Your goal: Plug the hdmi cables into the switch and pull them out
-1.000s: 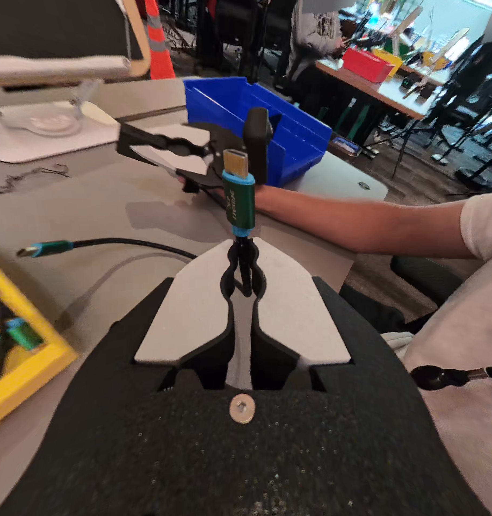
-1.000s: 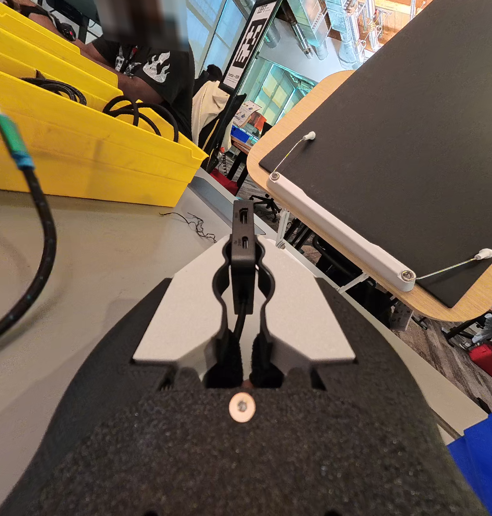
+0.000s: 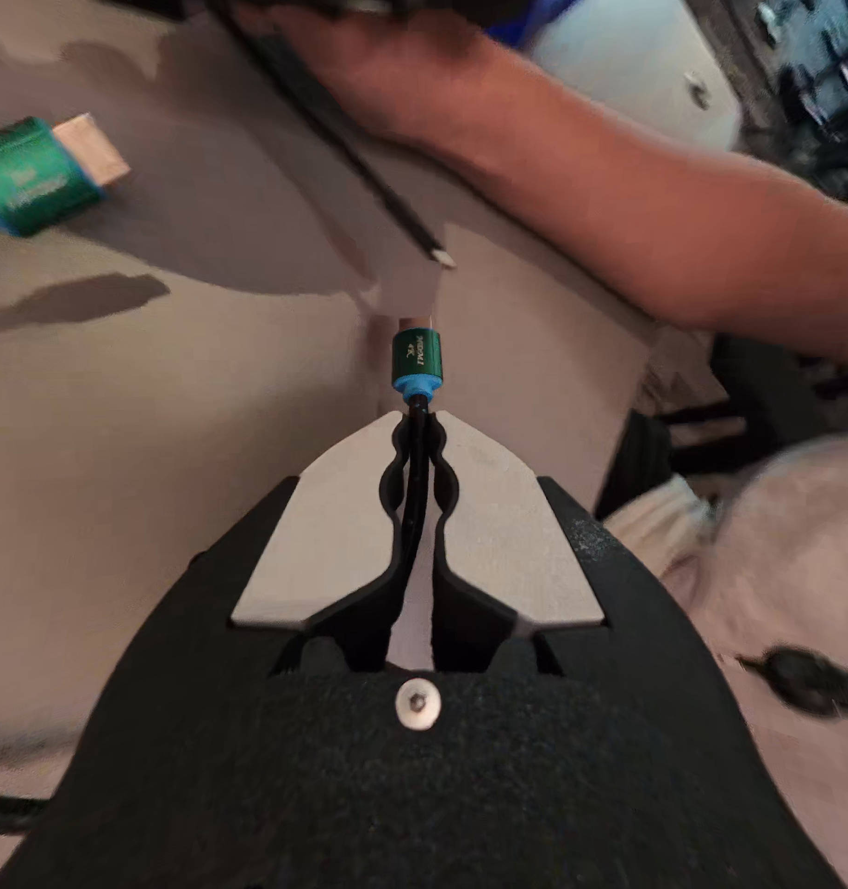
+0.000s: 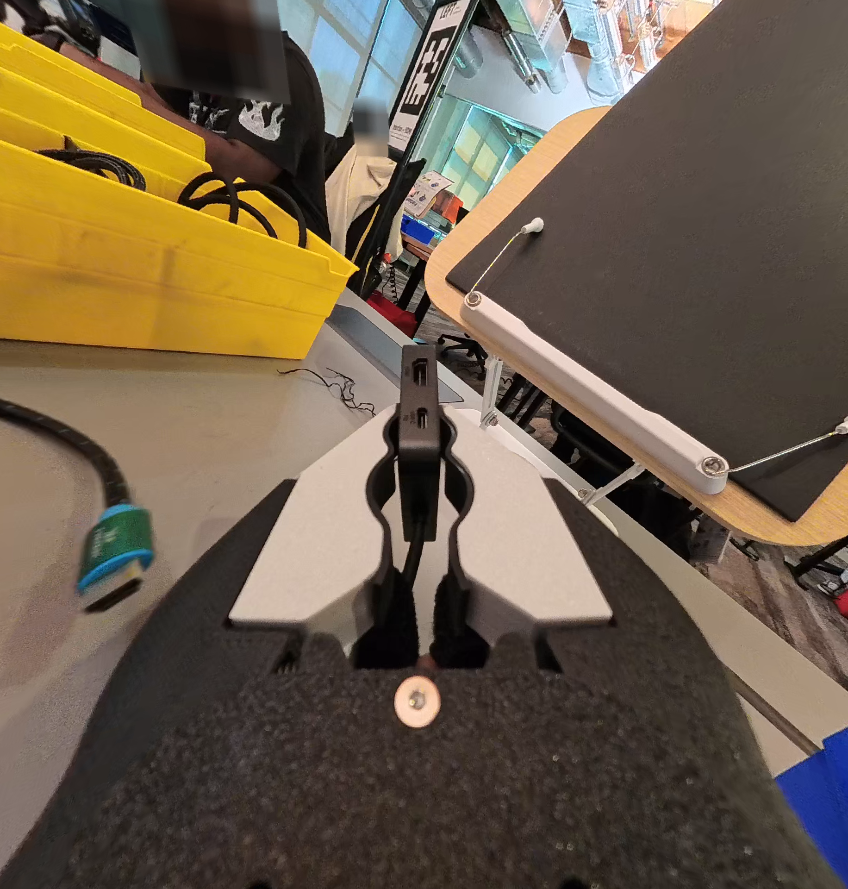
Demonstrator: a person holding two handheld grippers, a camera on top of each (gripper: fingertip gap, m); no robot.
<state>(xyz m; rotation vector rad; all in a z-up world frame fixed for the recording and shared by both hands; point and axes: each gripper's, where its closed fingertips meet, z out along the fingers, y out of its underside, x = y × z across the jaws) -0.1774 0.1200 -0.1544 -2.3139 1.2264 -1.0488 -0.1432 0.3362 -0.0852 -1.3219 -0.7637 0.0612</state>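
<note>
The switch [image 4: 418,433], a slim black box, stands on end between the fingers of the right gripper [image 4: 418,418], which are pressed against its sides. Its narrow face with two ports looks toward the camera, and its own black lead runs back down between the fingers. It sits in the grip just as it did a second ago.

The left gripper [image 3: 416,417] pinches a black braided cable just behind its plug [image 3: 416,355], a green sleeve with a blue collar and a metal tip pointing away over the grey table [image 3: 172,433]. A second ago this view looked level across the desk, with the right gripper and a blue bin beyond the plug. Now it tilts down at the tabletop and is blurred, and a bare forearm [image 3: 605,202] crosses the top right.

In the right wrist view that same plug [image 4: 116,553] has dropped from high at the far left to low at the near left, its tip now slanting down toward the table, well apart from the switch.

A second green plug [image 3: 42,178] lies on the table at the far left, closer than before.

The green sleeves carry small printed lettering, and a black-and-white sign [image 4: 429,62] stands behind the yellow bins [image 4: 148,288]. A tilted black board [image 4: 677,240] with a wooden edge fills the right.
</note>
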